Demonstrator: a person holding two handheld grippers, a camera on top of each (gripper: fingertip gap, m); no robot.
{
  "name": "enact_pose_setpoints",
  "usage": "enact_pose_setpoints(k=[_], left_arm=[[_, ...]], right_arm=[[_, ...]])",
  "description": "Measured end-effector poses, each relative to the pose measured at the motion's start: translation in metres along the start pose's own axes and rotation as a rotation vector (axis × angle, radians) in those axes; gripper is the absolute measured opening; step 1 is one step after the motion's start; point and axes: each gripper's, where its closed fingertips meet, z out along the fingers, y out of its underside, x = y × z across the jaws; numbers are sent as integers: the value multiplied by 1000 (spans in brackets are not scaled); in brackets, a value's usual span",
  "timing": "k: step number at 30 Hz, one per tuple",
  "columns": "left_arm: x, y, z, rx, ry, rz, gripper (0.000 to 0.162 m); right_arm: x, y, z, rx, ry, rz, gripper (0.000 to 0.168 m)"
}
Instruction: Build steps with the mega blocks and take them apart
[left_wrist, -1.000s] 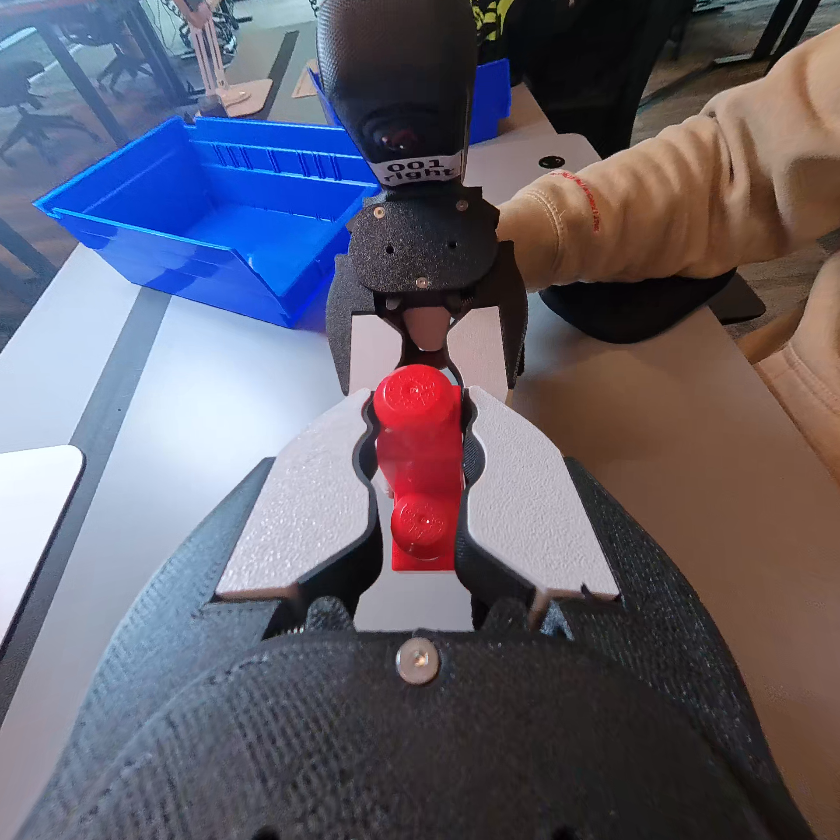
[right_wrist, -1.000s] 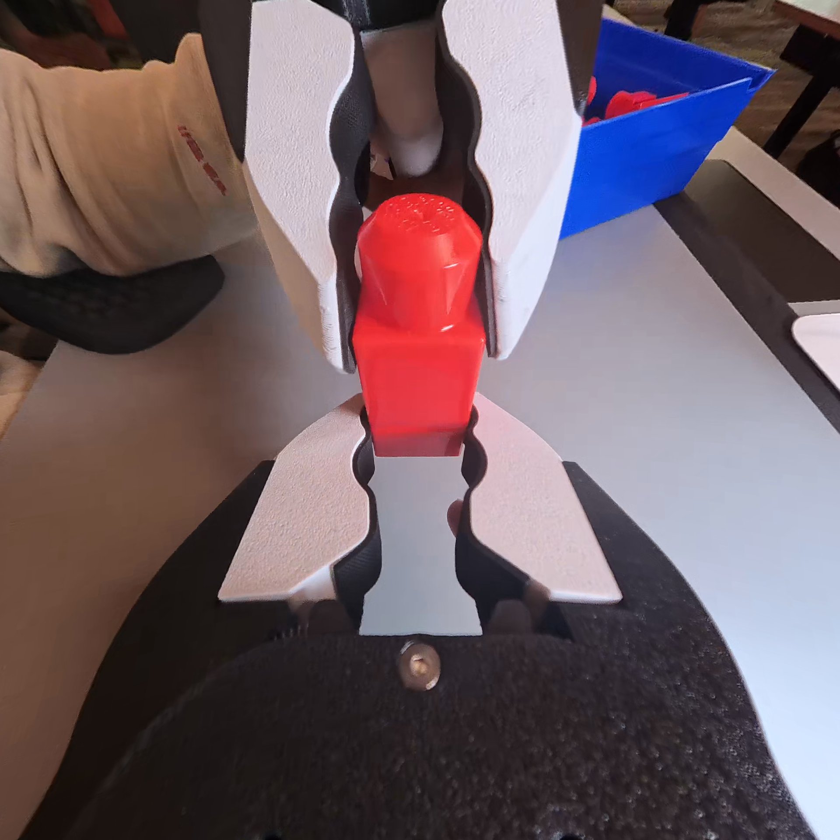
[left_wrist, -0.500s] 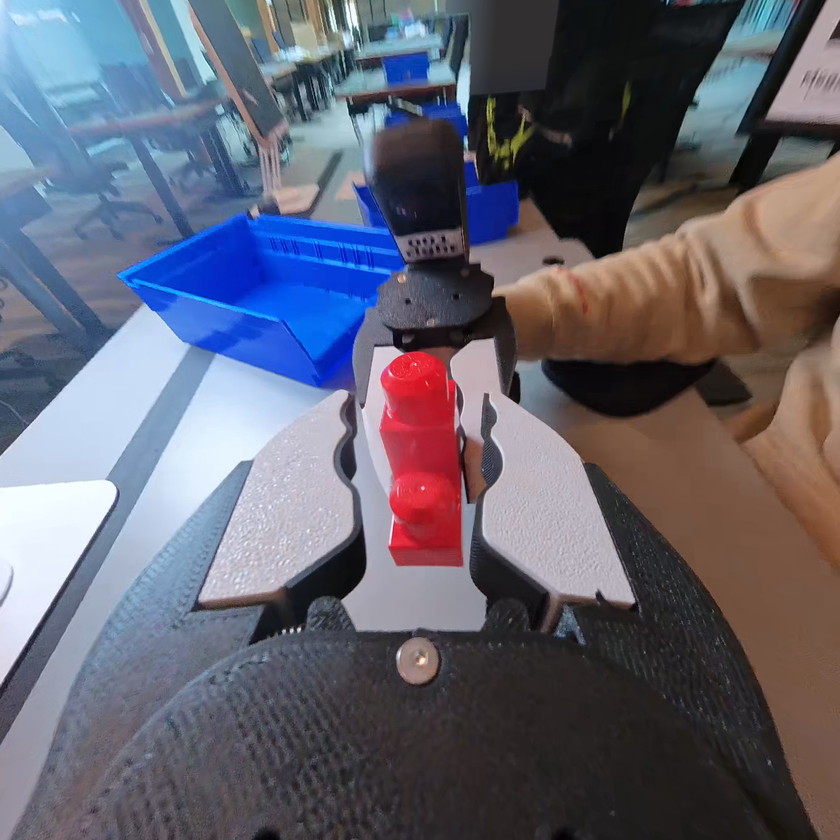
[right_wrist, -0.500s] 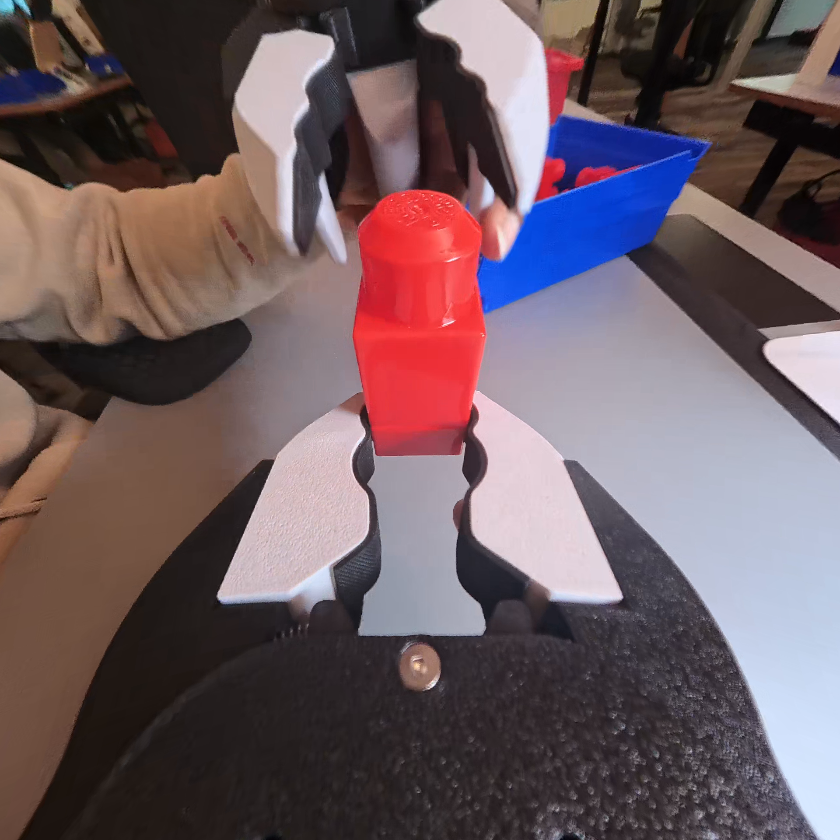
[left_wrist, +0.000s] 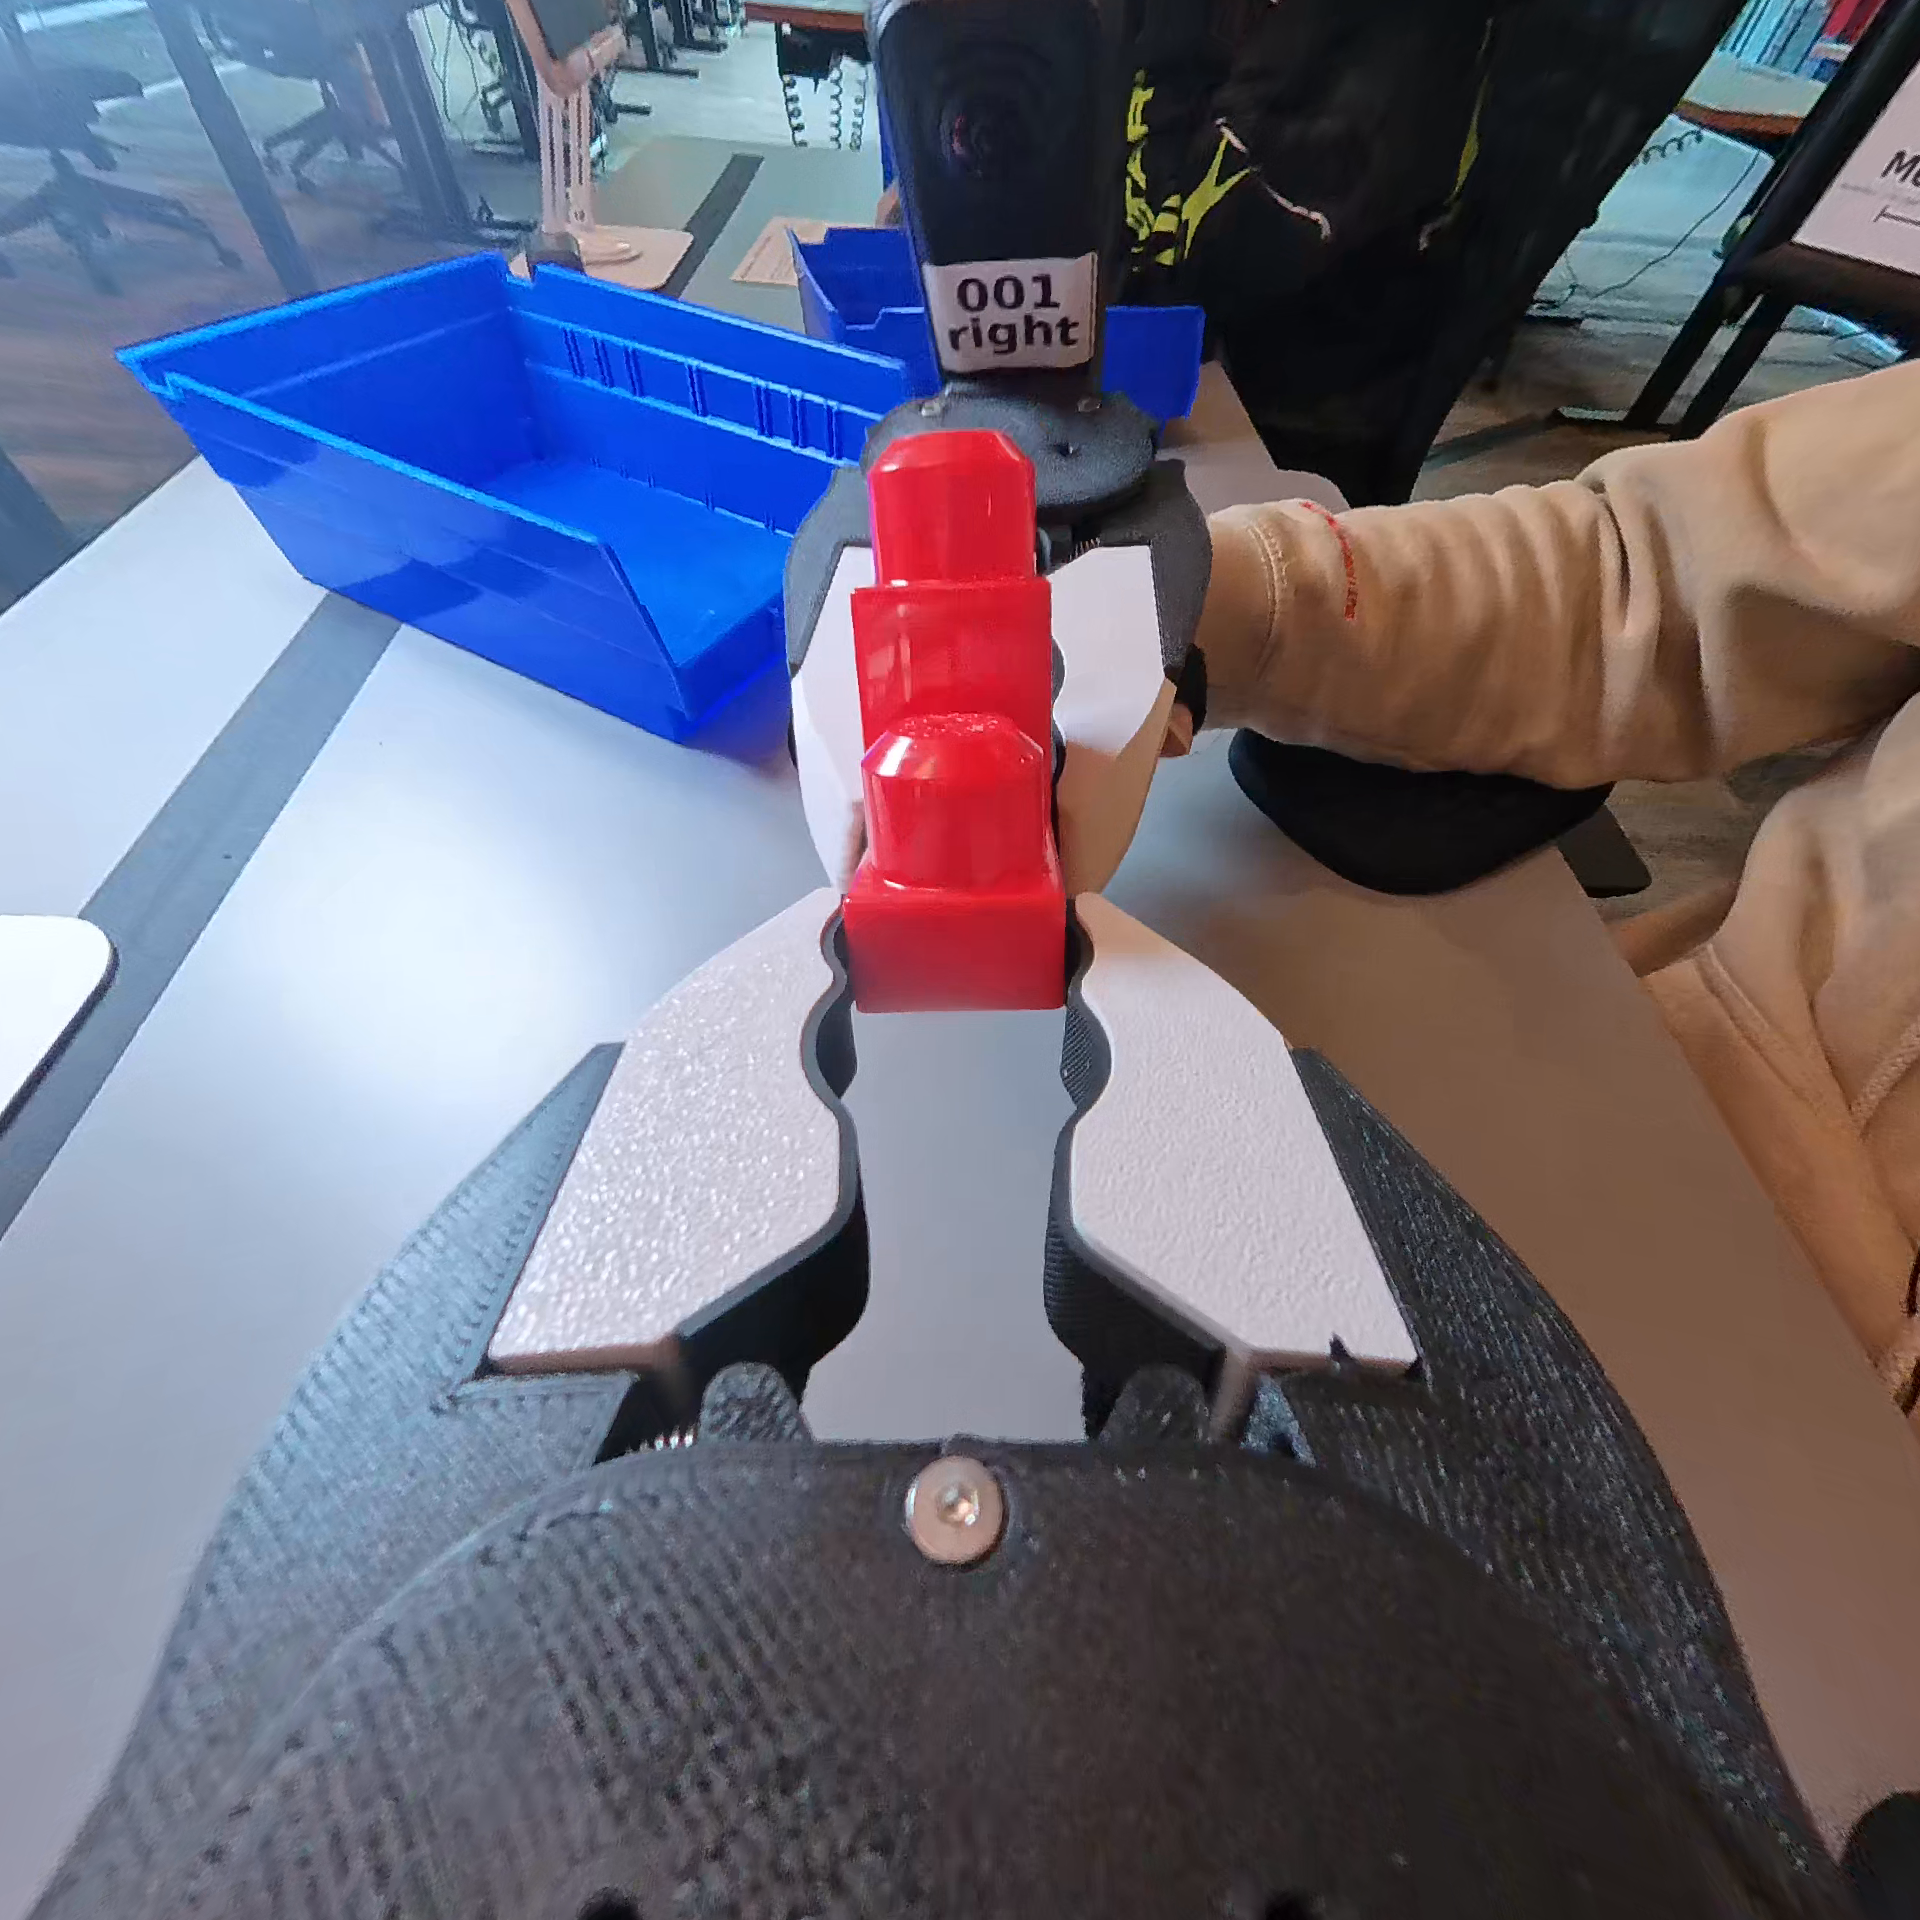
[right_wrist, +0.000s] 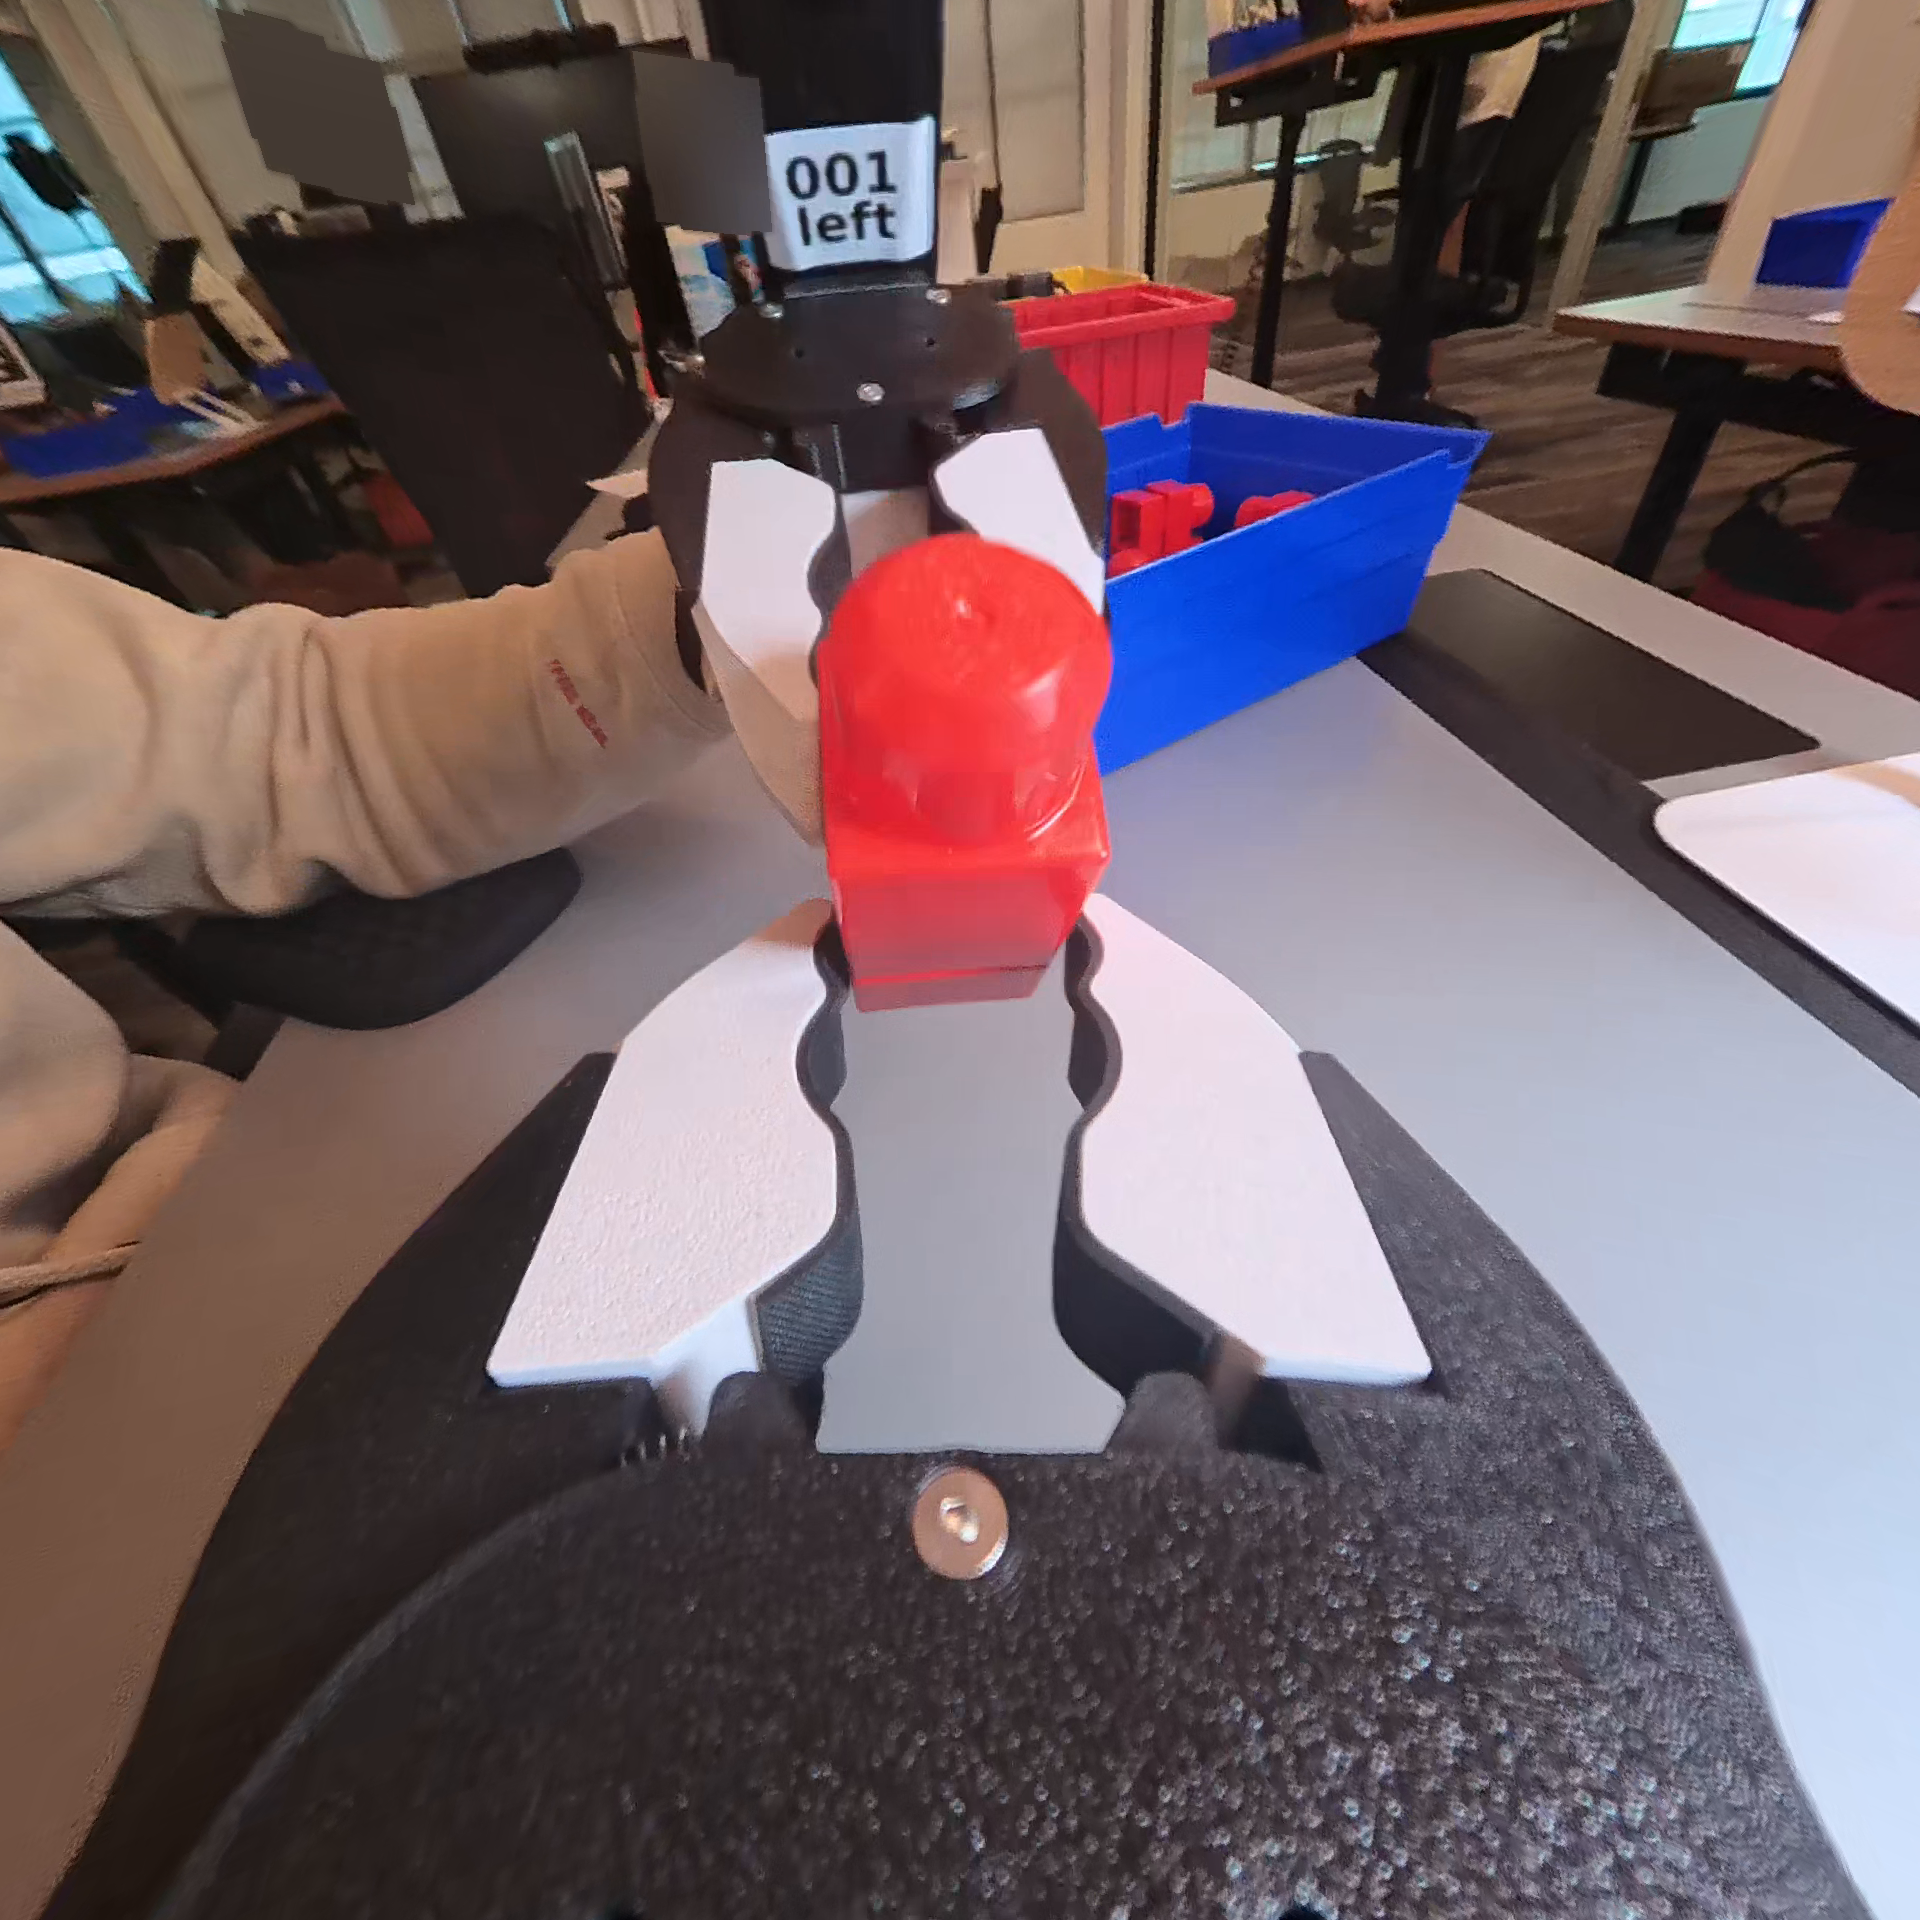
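Between the two tools, held clear of the surface (left_wrist: 312, 831), sits a small red stair of mega blocks: a long bottom block (left_wrist: 954, 940) with a shorter block (left_wrist: 951, 655) stacked on its far half, so two stud heights show in the left wrist view. The left tool (left_wrist: 954, 951) is clenched on the near end of the bottom block, its tips pressing the block's two sides. Across from it, the right tool (right_wrist: 961, 961) grips the opposite end of the same stack; in its own view the tips close on the base under the tall stud, and the thin seam just above them suggests the upper block (right_wrist: 961, 831) sits on a lower one there. Each tool shows beyond the blocks in the other's view, facing it head-on.

Judging by this, the build of a first step looks done, and the pull-apart is probably what comes next, or more blocks get added. Off to the right tool's far right, a blue bin (right_wrist: 1299, 582) holds further red blocks (right_wrist: 1164, 514). Ahead and left of the left tool stands another blue bin (left_wrist: 499, 447), with nothing showing in it.
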Motion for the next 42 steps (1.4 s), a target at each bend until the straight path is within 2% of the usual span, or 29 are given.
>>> enact_pose_setpoints(k=[5, 9, 11, 15, 18, 21, 25, 29, 31, 36, 40, 42], left_arm=[[-8, 12, -11, -18, 8, -60, 37], [-9, 24, -3, -53, 30, -77, 37], [-6, 28, 1, -73, 42, -77, 37], [-4, 36, 4, -119, 44, -60, 37], [-7, 32, 3, -91, 15, -24, 37], [-26, 10, -7, 27, -107, 17, 43], [-50, -17, -34, 195, -257, 4, 40], [-61, -22, -45, 248, -320, -15, 30], [-64, -17, -42, 234, -329, -14, 29], [-62, -12, -33, 193, -327, 2, 27], [-62, -7, -31, 161, -331, 14, 26], [-62, -5, -30, 155, -324, 8, 25]], right_arm=[[12, -12, -17, 56, 39, 31, 46], [15, -13, -24, 58, 48, 32, 46], [13, -13, -23, 55, 43, 20, 34], [9, -10, -22, 34, 16, 26, 32], [11, -15, -25, 22, 40, 7, 32], [29, -39, -51, 73, 177, -29, 29], [84, -71, -141, 190, 554, 6, 29], [142, -39, -239, 80, 1073, 36, 29], [161, -7, -260, 8, 1200, 134, 29], [190, 60, -254, -202, 1278, 323, 30], [192, 85, -239, -315, 1244, 413, 30], [187, 90, -229, -363, 1192, 441, 41]])
